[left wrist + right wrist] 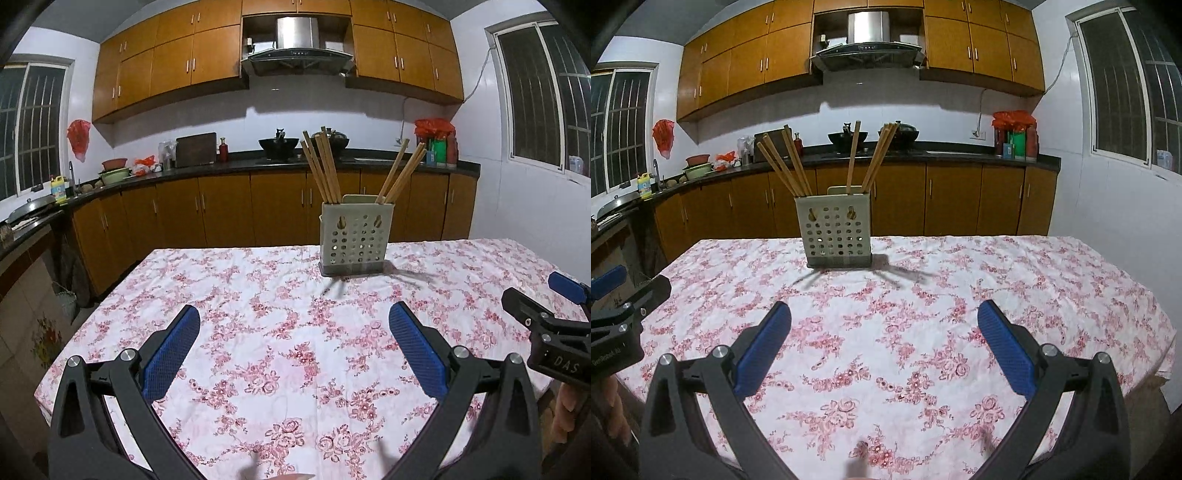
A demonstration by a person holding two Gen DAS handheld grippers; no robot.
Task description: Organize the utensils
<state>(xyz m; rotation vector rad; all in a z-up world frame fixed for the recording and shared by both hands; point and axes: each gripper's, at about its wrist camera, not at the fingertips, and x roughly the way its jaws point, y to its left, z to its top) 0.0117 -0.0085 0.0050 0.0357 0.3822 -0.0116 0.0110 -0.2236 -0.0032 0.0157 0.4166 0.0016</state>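
Note:
A pale perforated utensil holder (pixel 354 236) (pixel 835 230) stands upright at the far side of the table with the floral cloth (pixel 280 332) (pixel 923 317). Several wooden chopsticks (pixel 321 170) (pixel 786 164) lean out of its left part, and others (pixel 400 175) (pixel 877 158) lean out of its right part. My left gripper (pixel 294 315) hangs open above the near half of the cloth, nothing between its blue pads. My right gripper (pixel 884 312) is likewise open and empty, well short of the holder. Each gripper shows at the other view's edge.
Beyond the table runs a kitchen counter (pixel 258 166) with woks, a cutting board, bottles and bowls, over brown cabinets. Barred windows (pixel 1123 85) flank the room. The table's left edge (pixel 92 314) drops to a tiled floor.

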